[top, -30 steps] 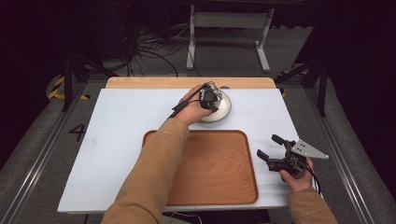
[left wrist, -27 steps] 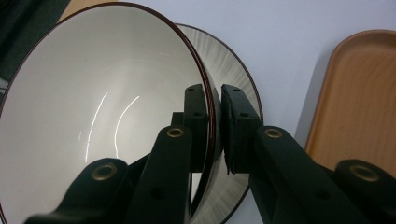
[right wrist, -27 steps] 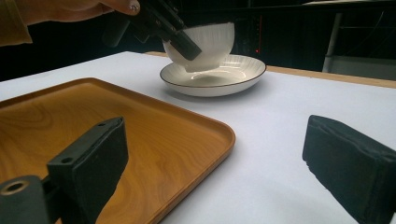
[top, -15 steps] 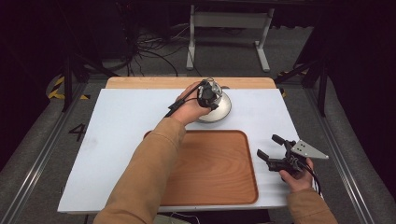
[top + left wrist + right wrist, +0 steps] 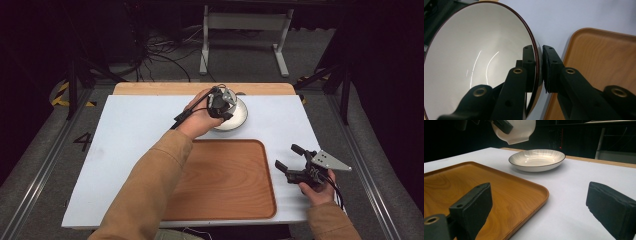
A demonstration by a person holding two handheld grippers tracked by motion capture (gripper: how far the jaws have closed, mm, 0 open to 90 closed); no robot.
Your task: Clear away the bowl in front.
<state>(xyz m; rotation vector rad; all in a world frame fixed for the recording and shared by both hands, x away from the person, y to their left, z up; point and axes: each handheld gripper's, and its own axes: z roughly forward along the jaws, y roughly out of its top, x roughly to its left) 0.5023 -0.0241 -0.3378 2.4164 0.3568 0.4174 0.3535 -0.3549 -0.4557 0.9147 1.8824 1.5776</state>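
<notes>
White table (image 5: 130, 150): two bowls (image 5: 537, 160), one tray (image 5: 225, 180)

One mark can be read. A dark numeral "4" (image 5: 83, 141) stands on the grey floor, left of the table, mid-left in the high view.

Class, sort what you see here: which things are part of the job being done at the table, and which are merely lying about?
In the job:
- small bowl, lifted, its rim between the jaws of the left gripper
- shallow plate below it
- wooden tray, probably
- right gripper, open, waiting beside the tray

Lying about:
- cables on the floor
- metal stand beyond the table
</notes>
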